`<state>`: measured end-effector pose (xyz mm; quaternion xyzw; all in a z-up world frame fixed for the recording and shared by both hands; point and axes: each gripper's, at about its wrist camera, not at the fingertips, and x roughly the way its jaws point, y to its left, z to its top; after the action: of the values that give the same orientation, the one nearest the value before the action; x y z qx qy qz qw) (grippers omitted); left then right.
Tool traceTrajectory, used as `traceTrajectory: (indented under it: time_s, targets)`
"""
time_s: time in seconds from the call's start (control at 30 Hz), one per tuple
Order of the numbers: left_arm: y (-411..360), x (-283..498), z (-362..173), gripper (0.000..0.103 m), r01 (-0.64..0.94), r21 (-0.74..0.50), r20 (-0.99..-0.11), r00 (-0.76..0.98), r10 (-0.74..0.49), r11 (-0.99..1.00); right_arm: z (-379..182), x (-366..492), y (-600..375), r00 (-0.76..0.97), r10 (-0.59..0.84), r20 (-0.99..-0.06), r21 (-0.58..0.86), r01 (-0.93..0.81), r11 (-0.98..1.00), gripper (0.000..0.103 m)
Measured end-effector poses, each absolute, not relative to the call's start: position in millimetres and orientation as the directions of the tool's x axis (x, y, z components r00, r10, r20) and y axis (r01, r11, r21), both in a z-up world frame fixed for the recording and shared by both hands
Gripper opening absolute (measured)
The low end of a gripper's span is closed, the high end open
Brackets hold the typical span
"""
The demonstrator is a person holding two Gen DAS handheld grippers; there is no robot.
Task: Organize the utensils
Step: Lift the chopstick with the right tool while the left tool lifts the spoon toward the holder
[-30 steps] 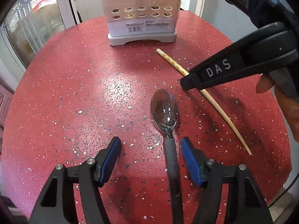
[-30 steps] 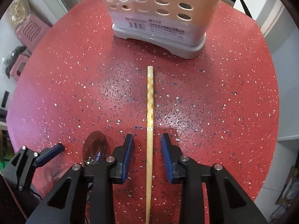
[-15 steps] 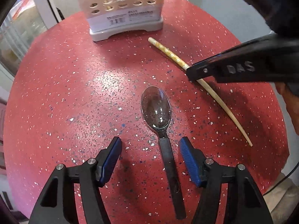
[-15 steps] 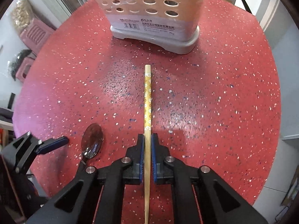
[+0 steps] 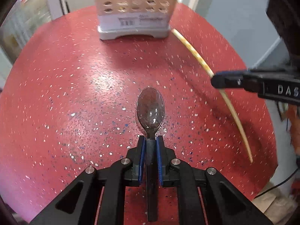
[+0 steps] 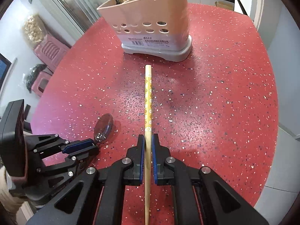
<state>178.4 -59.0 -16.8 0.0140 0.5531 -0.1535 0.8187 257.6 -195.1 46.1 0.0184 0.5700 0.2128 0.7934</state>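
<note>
Since a second ago both my tools have closed; my left gripper (image 5: 150,140) has just been closing, and its blue pads (image 5: 142,155) now pinch the black handle of the dark, glossy spoon (image 5: 151,110), whose bowl points toward the beige perforated utensil holder (image 6: 150,18) on its grey base; my right gripper (image 6: 148,138) is pressed onto the pale wooden chopstick with a yellow flowered band (image 6: 148,97), clamped near its middle, thick end aimed at the holder; in the left view the chopstick seems raised off the red speckled round table (image 6: 225,93); spoons already stand in the holder.
</note>
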Motion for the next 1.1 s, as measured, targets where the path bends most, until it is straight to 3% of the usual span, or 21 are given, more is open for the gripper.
traceTrajectory:
  time_s: [0.37,0.73,1.1]
  targets:
    - [-15.7,169.6,36.4,0.039,0.159,-0.289,-0.787,0.522,-0.329,0.944,70.2,237.6,-220.6,0.339,0.437,-0.833,0.339,-0.311,0.888,0.008]
    - [-22.3,173.4,74.4,0.039,0.142,-0.183,-0.712,0.664,-0.231,0.973,99.8,238.2,-219.4,0.422,0.429,-0.799,0.319,-0.307,0.897,0.008]
    - [-30.9,186.3,87.8,0.039,0.162,-0.146,-0.662,0.717,-0.218,0.976,127.9,247.0,-211.1,0.486,0.409,-0.773,0.29,-0.303,0.908,0.008]
